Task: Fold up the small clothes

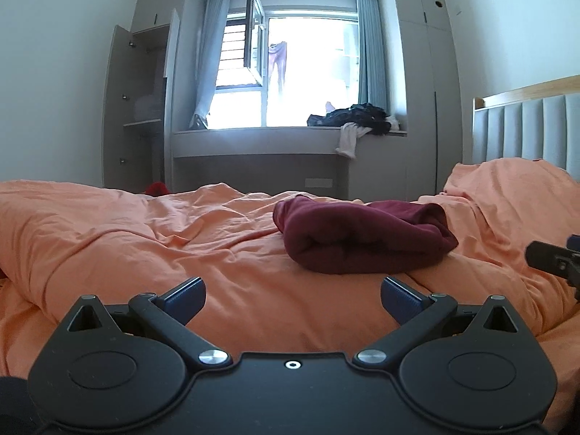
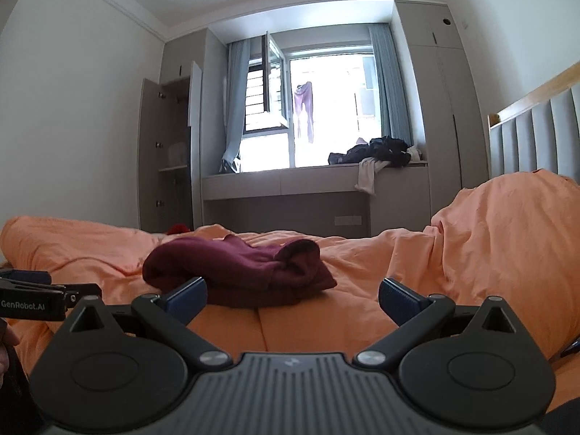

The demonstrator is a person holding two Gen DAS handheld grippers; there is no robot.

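Dark red clothes [image 1: 362, 235] lay bunched up on the orange bed [image 1: 145, 239]. Left tool [image 1: 293, 299] and right tool [image 2: 292, 299] were both wide open, near the clothes, holding nothing.

My left gripper [image 1: 293, 299] hovered over the bed cover [image 1: 145, 239], jaws spread, nothing between them. The folded garment [image 1: 362, 239] lay on the cover at 1 o'clock from it, apart from the fingers. From my right gripper [image 2: 292, 299], also spread and empty, the garment [image 2: 235, 272] sat at 11 o'clock, just beyond the left finger. A pillow mound [image 2: 507, 239] rose at 2 o'clock, the headboard [image 2: 536, 137] behind it. The window ledge [image 1: 253, 137] stood at 12 o'clock beyond the bed, a clothes pile [image 1: 355, 116] on its right end.
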